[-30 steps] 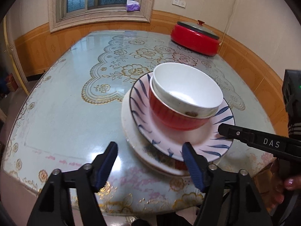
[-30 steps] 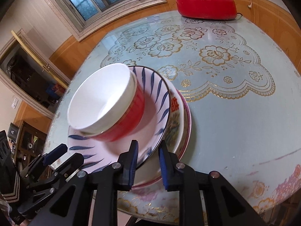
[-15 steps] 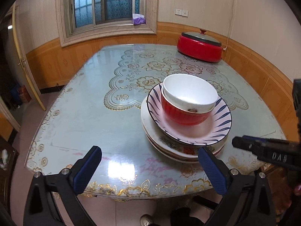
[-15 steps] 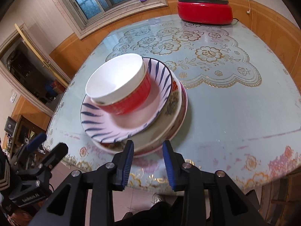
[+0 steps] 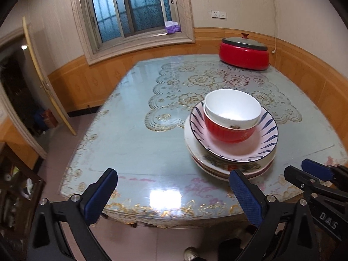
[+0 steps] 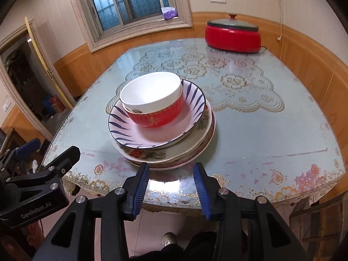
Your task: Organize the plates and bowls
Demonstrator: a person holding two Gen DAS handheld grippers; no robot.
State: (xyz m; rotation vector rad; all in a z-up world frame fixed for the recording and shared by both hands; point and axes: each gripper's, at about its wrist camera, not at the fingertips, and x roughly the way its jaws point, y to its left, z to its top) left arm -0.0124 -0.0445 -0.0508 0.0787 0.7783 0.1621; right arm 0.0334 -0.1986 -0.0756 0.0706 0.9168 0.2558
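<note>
A white bowl (image 5: 232, 106) (image 6: 152, 93) sits nested in a red bowl (image 5: 228, 131) (image 6: 158, 115). Both rest on a pink plate with blue stripes (image 5: 265, 137) (image 6: 130, 130), which tops a stack of patterned plates (image 5: 217, 163) (image 6: 191, 148) near the table's front edge. My left gripper (image 5: 174, 187) hangs wide open in front of the stack and to its left, holding nothing. My right gripper (image 6: 171, 178) is just in front of the stack, its jaws opening with nothing between them. Each gripper shows at the side of the other's view.
A red lidded cooker (image 5: 244, 52) (image 6: 233, 35) stands at the table's far right corner. The glass-topped table (image 5: 139, 130) (image 6: 261, 130) has a floral cloth under it. A wood-panelled wall runs behind and to the right; a doorway (image 5: 19, 100) opens on the left.
Both grippers pulled back from the stack and rose. The left jaws spread wider. The right jaws, nearly shut at the plate's rim a second ago, have parted.
</note>
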